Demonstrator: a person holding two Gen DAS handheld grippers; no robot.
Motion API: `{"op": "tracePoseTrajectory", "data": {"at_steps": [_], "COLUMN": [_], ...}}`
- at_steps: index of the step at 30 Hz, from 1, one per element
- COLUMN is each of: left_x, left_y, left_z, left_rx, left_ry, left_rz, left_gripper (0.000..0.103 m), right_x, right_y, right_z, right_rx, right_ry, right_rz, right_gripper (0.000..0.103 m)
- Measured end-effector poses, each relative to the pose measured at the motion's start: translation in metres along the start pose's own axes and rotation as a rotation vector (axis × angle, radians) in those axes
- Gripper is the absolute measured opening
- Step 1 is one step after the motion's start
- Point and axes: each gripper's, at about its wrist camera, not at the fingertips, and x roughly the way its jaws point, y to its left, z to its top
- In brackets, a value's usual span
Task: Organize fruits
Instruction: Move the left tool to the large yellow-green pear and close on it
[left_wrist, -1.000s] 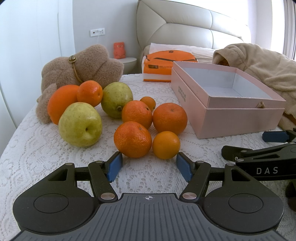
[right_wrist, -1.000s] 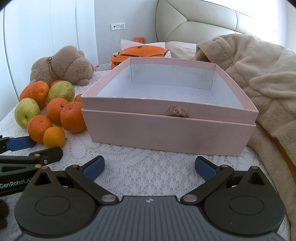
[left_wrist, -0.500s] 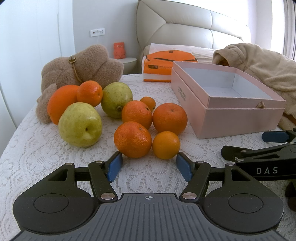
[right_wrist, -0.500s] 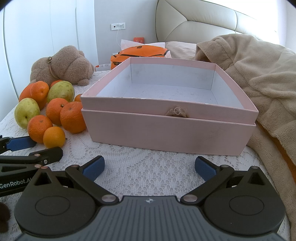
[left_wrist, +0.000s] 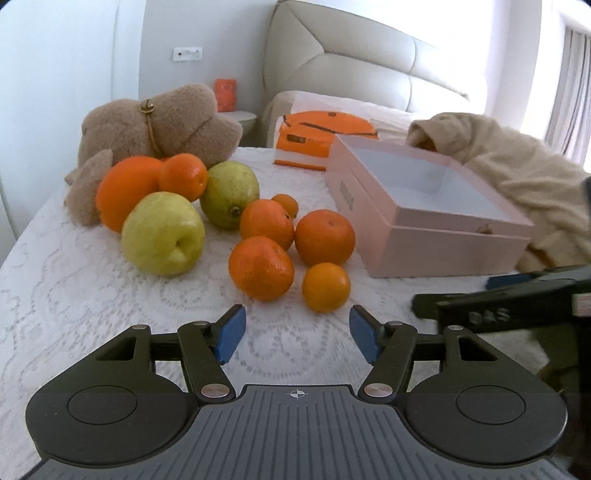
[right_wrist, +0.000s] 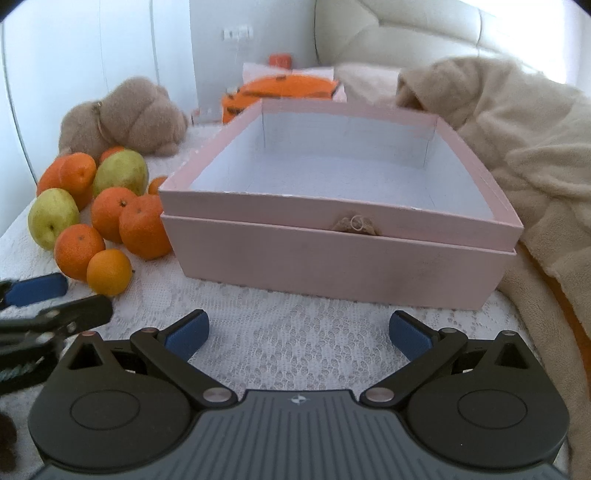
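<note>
Several oranges and mandarins and two yellow-green pears lie loose on the white lace cloth. Closest to my left gripper (left_wrist: 297, 332) are a small orange (left_wrist: 325, 287) and a mandarin (left_wrist: 261, 268), just ahead of its blue pads. Its jaws are closing a little, with nothing between them. A pear (left_wrist: 162, 233) lies further left. The pink box (right_wrist: 332, 254) stands empty in front of my right gripper (right_wrist: 298, 334), which is open and holds nothing. The fruit pile (right_wrist: 107, 236) sits left of the box.
A brown plush toy (left_wrist: 155, 122) lies behind the fruit, and an orange package (left_wrist: 317, 136) sits beyond the box. A beige fleece blanket (right_wrist: 517, 140) is heaped against the box's right side. The right gripper's fingers (left_wrist: 480, 310) reach in at the right of the left wrist view.
The left gripper has lifted slightly and its jaws have narrowed a little. The right wrist view has tipped, so the box looks nearer and more from above. No fruit has moved.
</note>
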Motion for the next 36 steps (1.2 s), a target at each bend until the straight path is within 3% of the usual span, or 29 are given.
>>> {"op": "tracePoseTrajectory", "data": {"at_steps": [5, 11, 15, 18, 24, 27, 32, 36], "left_x": [-0.023, -0.022, -0.023, -0.022, -0.011, -0.001, 0.022, 0.020], "left_y": [0.020, 0.051, 0.064, 0.076, 0.086, 0.091, 0.091, 0.096], "left_z": [0.008, 0.020, 0.020, 0.025, 0.042, 0.054, 0.066, 0.058], "left_rx": [-0.045, -0.114, -0.152, -0.182, -0.233, -0.283, -0.250, -0.242], "left_ry": [-0.051, -0.065, -0.079, -0.093, -0.099, -0.120, -0.088, -0.081], "left_rz": [0.028, 0.099, 0.115, 0.126, 0.123, 0.122, 0.184, 0.152], "left_gripper": [0.067, 0.067, 0.067, 0.067, 0.067, 0.067, 0.067, 0.071], "right_x": [0.000, -0.004, -0.013, -0.022, -0.041, -0.040, -0.030, -0.028], "right_y": [0.008, 0.007, 0.014, 0.025, 0.031, 0.026, 0.019, 0.018], "right_z": [0.002, 0.000, 0.000, -0.004, -0.011, -0.009, -0.010, -0.012], "right_rx": [0.026, -0.004, -0.035, -0.073, -0.064, -0.050, -0.024, -0.020], "right_ry": [0.010, -0.001, -0.010, -0.059, -0.215, -0.207, -0.170, -0.168], "right_rz": [-0.041, -0.025, 0.087, 0.151, 0.097, 0.117, 0.125, 0.148], "right_gripper": [0.103, 0.103, 0.098, 0.098, 0.098, 0.098, 0.098, 0.098]}}
